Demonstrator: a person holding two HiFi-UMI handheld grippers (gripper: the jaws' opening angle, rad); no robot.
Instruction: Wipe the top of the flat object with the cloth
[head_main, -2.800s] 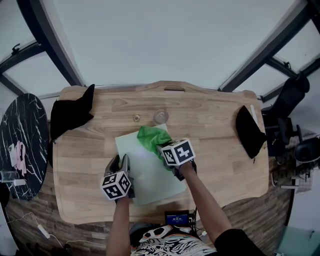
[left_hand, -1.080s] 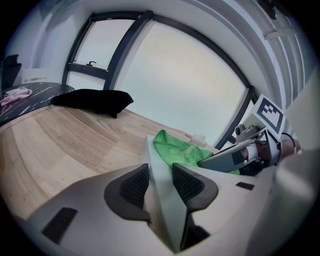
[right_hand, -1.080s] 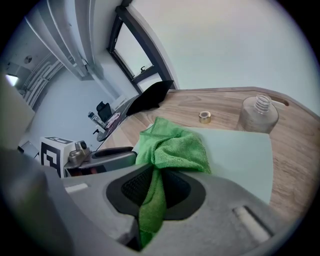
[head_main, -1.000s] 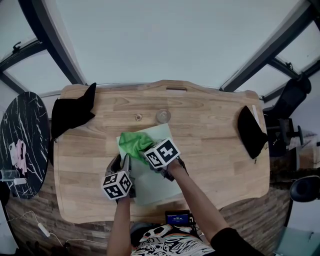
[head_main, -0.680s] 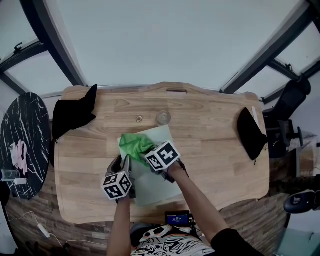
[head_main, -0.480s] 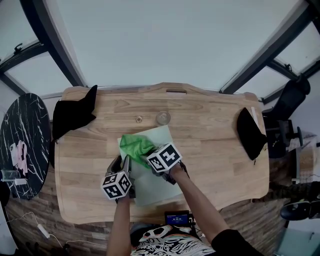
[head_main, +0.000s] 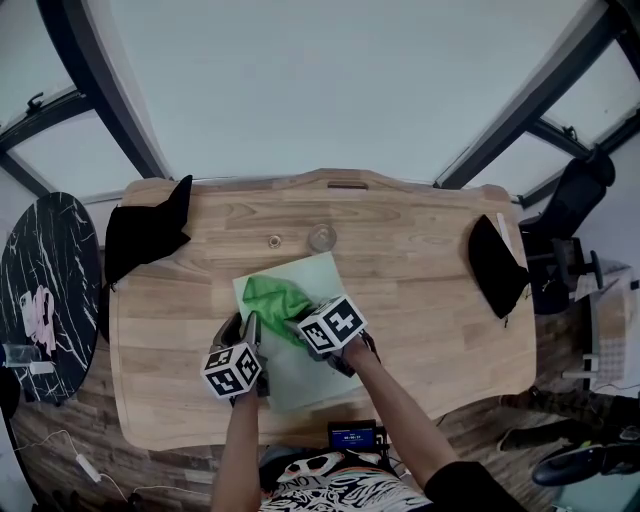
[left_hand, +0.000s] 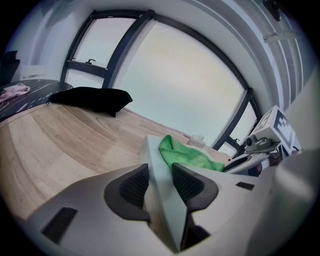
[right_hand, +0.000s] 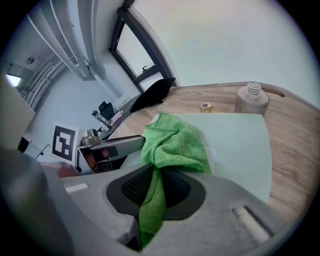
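A pale green flat board (head_main: 310, 285) (right_hand: 240, 145) lies on the wooden table (head_main: 420, 270). My left gripper (head_main: 248, 330) (left_hand: 159, 186) is shut on the board's near left edge (left_hand: 156, 165), which stands between its pads. A bright green cloth (head_main: 270, 298) (right_hand: 175, 142) (left_hand: 187, 155) rests bunched on the board's left part. My right gripper (head_main: 308, 325) (right_hand: 155, 187) is shut on the cloth, with a strip of it pinched between the pads.
A small clear bottle (head_main: 321, 238) (right_hand: 251, 100) and a small ring-shaped cap (head_main: 274, 241) (right_hand: 205, 106) stand beyond the board. Black cloths lie at the table's left (head_main: 145, 228) (left_hand: 92, 99) and right (head_main: 490, 265) ends. A dark round marble table (head_main: 45, 300) is off to the left.
My right gripper dragged the cloth from the board's far right to its left part, then slightly toward me. The left gripper stayed on the board's edge.
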